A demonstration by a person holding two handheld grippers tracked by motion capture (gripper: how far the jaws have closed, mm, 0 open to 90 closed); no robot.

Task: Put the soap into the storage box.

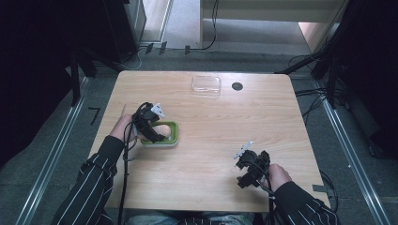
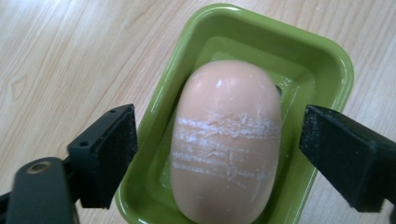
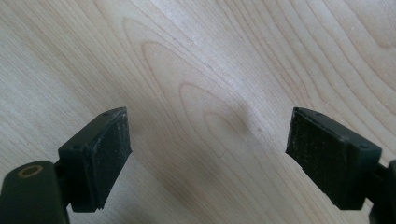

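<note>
A pale pink, oval bar of soap with white scrape marks across it lies in a green dish on the wooden table. In the high view the dish sits at the table's left, with the soap partly under my left gripper. The left gripper is open, one black pad on each side of the soap and a gap at both sides. My right gripper hovers near the table's front right. Its jaws stand open over bare wood with nothing between them.
A clear plastic box lies near the table's far edge, with a small dark round hole to its right. Bare wood spreads between the two grippers. Cables run over the floor beyond the table.
</note>
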